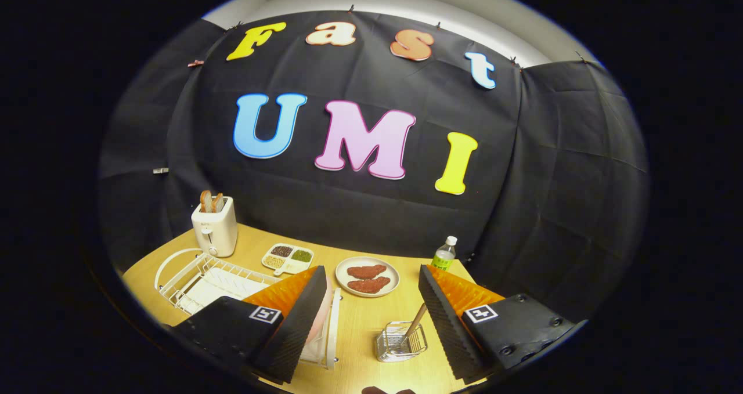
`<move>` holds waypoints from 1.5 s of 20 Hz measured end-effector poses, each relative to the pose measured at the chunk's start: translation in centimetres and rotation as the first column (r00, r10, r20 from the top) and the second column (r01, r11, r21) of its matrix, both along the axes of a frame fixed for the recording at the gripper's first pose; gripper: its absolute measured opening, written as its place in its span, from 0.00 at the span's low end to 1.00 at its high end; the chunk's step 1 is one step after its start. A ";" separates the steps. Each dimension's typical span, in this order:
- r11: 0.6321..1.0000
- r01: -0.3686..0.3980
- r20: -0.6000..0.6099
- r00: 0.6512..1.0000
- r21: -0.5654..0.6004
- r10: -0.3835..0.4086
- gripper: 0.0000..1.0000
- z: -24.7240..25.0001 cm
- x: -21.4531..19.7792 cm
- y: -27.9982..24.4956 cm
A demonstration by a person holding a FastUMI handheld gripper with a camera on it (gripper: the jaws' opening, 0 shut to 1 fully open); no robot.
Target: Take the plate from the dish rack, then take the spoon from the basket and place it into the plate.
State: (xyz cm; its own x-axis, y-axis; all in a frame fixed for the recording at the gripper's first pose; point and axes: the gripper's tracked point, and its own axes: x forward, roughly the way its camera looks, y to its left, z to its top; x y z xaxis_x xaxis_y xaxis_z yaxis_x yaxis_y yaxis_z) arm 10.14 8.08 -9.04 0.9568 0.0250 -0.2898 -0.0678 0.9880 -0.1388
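The gripper (371, 318) hovers above the light wooden desk (354, 324), jaws wide and empty. A pale pink plate (323, 313) stands in the white wire dish rack (203, 278) at ten o'clock; the wooden-handled spoon (415, 320) leans in the small metal wire basket (399, 342) between the fingers.

Dim booth, light falling from above onto the wooden table (360, 324), warm glare patch between the gripper (371, 301) fingers, which stand wide apart, strong fisheye bending at edges, centre sharp, rim darkening.
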 end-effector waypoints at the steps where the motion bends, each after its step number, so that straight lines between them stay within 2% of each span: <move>1: 1.000 -0.005 -0.029 1.000 -0.011 0.005 0.98 -1.1 0.5 0.9; 7: 0.997 -0.011 -0.185 0.983 -0.076 -0.003 0.96 -7.0 3.1 3.6; 12: 0.995 0.024 -0.301 0.952 -0.099 -0.053 0.82 -11.0 4.3 3.7; 14: 0.996 0.056 -0.348 0.934 -0.072 -0.078 0.73 -12.2 4.0 3.6; 16: 0.996 0.087 -0.416 0.905 -0.017 -0.086 0.68 -13.5 3.4 4.0; 19: 0.992 0.118 -0.485 0.871 0.046 -0.081 0.68 -15.0 3.1 4.5; 21: 0.991 0.120 -0.491 0.868 0.058 -0.076 0.60 -15.1 3.3 4.7; 23: 0.991 0.116 -0.490 0.869 0.069 -0.067 0.41 -15.1 3.4 5.1; 25: 0.990 0.122 -0.494 0.866 0.070 -0.072 0.33 -15.1 3.2 5.2; 30: 0.980 0.170 -0.464 0.879 0.099 -0.106 0.27 -13.9 4.0 5.2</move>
State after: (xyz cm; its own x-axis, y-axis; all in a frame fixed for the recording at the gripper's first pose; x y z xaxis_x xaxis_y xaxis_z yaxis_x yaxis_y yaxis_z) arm 14.17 13.29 -22.92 0.7166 -0.0288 -0.6969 0.0470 0.9989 0.0070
